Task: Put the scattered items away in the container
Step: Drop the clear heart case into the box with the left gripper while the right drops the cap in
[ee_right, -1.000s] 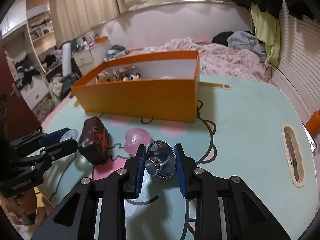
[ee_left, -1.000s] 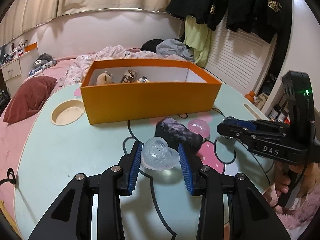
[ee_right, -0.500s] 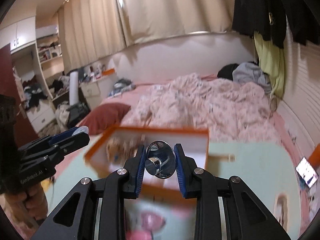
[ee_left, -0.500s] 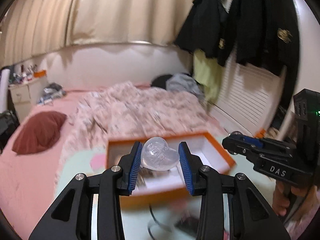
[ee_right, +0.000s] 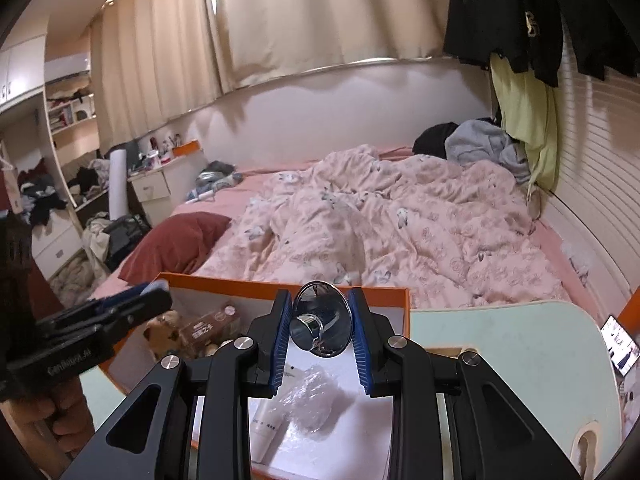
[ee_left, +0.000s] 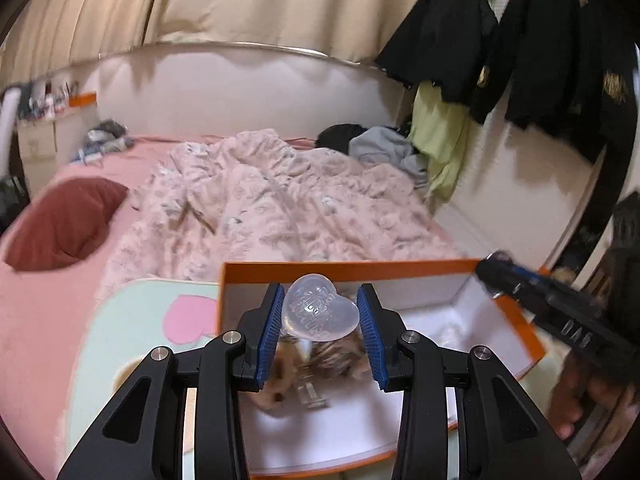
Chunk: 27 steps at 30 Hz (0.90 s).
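Left gripper (ee_left: 319, 316) pinching clear heart (ee_left: 318, 312), right gripper (ee_right: 321, 328) pinching chrome knob (ee_right: 320, 325), both above orange box (ee_left: 360, 269)

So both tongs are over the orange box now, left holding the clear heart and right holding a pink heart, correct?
Not quite. The right tongs hold a shiny chrome round piece, not a pink heart, as the right wrist view shows. The rest stands: the left tongs grip the clear heart, both over the orange box.
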Each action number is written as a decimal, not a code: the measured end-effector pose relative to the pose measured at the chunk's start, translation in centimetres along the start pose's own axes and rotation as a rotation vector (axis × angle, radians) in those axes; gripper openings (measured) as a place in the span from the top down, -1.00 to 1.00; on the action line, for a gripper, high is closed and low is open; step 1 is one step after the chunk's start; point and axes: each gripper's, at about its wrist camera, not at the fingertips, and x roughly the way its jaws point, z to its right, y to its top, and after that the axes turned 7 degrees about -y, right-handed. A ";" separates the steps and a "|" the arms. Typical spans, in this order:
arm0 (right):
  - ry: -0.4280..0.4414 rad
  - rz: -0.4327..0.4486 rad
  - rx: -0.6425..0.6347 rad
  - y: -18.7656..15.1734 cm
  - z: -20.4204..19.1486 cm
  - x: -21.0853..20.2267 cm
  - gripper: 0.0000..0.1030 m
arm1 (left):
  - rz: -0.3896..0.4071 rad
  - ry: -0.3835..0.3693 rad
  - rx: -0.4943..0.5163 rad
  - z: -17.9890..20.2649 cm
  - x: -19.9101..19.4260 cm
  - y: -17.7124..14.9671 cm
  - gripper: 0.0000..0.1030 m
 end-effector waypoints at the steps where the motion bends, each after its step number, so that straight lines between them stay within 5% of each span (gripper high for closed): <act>1: 0.005 -0.003 0.004 0.1 0.2 0.1 0.47 | 0.005 0.011 0.011 0.1 0.0 0.0 0.24; 17: 0.011 -0.044 0.008 -0.6 0.2 1.6 0.47 | -0.047 0.015 0.033 0.7 1.1 -0.8 0.24; 22: 0.025 -0.023 0.022 -0.6 0.4 1.2 0.15 | -0.024 -0.011 -0.015 0.1 0.7 -0.5 0.22; 27: 0.041 -0.001 0.046 -0.5 0.7 0.7 0.03 | 0.026 -0.023 -0.054 -0.6 -0.3 -0.3 -0.18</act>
